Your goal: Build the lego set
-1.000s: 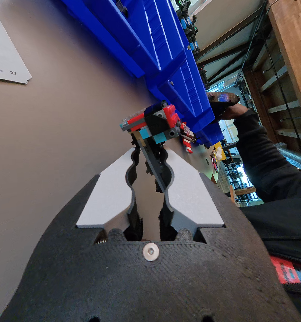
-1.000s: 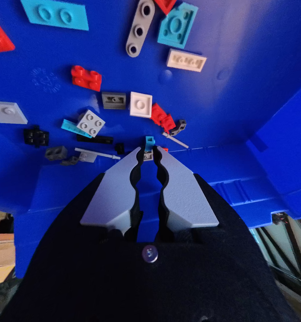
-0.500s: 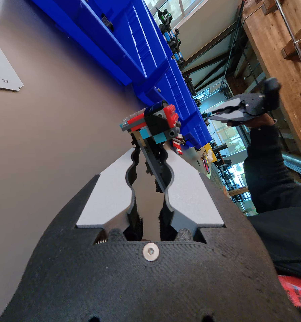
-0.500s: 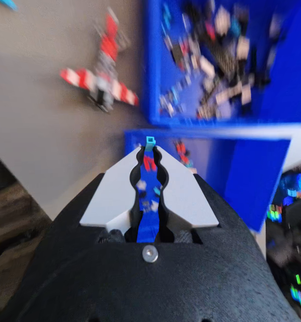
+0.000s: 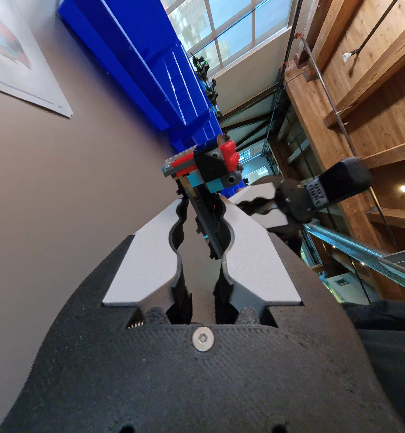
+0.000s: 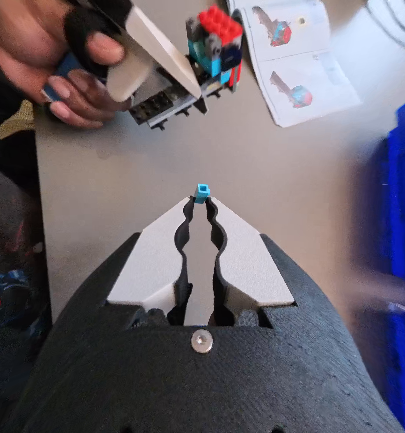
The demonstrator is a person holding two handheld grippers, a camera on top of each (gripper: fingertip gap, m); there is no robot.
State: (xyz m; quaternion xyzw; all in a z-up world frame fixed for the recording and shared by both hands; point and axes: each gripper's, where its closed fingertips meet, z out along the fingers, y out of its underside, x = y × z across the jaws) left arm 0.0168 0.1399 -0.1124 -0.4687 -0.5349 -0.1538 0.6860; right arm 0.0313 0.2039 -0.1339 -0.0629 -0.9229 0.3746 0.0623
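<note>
My left gripper is shut on the lego model, a red, black, grey and teal assembly on a long dark plate, and holds it above the table. The model also shows in the right wrist view, gripped by the left gripper's fingers with a hand behind them. My right gripper is shut on a small teal brick at its fingertips, in the air below the model. In the left wrist view the right gripper sits close beside the model on the right.
An open instruction booklet lies on the grey table; its page also shows in the left wrist view. Blue bins line the table's far side and appear blurred at the right. The tips of one gripper are about 7 centimetres away from the tips of the other.
My right gripper left the blue bin with the teal brick and swung over the table up to the model. My left gripper tilted a little while keeping hold of the model.
</note>
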